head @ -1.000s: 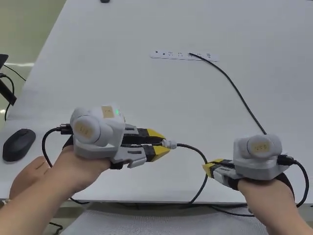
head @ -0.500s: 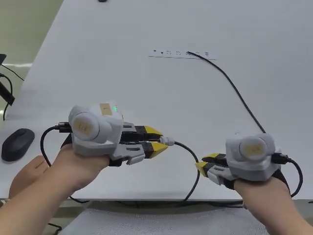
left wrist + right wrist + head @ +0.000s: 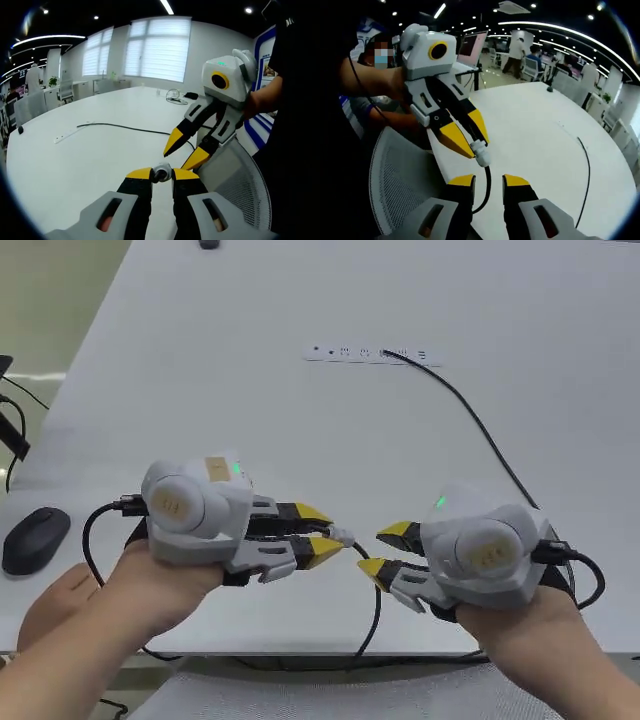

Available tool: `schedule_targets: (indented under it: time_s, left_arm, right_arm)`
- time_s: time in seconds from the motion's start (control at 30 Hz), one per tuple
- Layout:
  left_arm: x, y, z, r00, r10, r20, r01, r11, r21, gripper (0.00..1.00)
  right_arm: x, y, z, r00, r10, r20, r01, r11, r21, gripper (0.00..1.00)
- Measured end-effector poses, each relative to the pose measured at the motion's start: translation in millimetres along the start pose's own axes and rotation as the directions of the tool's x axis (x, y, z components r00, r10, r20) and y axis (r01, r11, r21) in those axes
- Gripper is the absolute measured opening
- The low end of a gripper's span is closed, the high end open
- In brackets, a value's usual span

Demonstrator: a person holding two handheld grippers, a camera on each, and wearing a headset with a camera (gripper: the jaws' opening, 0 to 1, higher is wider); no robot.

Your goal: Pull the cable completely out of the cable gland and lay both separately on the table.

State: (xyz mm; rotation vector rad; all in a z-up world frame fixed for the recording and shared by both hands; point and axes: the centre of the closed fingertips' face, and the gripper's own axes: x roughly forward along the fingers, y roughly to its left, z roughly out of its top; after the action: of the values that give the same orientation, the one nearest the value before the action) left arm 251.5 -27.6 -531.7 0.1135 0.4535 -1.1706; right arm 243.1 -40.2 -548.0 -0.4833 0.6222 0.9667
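Now, above the table's (image 3: pixel 300 420) near edge, the left gripper (image 3: pixel 328 530) and right gripper (image 3: pixel 372 550) meet. The right's jaws stand apart astride the cable (image 3: pixel 377 605); the left is clamped on the cable gland (image 3: pixel 343 535). Likely next: close on the cable, then pull.

Grey cable gland (image 3: pixel 344 535) in left claw (image 3: pixel 336 530); black cable (image 3: pixel 378 590) threaded, drooping.
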Motion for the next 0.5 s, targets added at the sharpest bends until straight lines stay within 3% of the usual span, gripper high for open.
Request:
schedule_targets:
  time_s: [0.07, 0.3, 0.5]
  left_arm:
    - [-0.6, 0.0, -0.2, 1.0, -0.002, 0.0, 0.002, 1.0, 0.0, 0.15]
    - [-1.7, -2.9, 0.1, 0.9999, -0.013, 0.003, 0.013, 1.0, 0.001, 0.14]
    - [-1.7, -4.0, 0.1, 0.9998, -0.019, 0.001, 0.019, 1.0, 0.006, 0.14]
  right_arm:
    - [3.3, 1.8, 0.0, 0.9998, -0.003, -0.018, 0.003, 1.0, -0.031, 0.18]
    - [18.2, 2.0, -11.0, 0.9991, 0.015, -0.04, -0.016, 0.999, -0.033, 0.14]
    - [21.5, 1.0, -14.7, 0.9992, 0.031, -0.025, -0.03, 0.999, 0.012, 0.08]
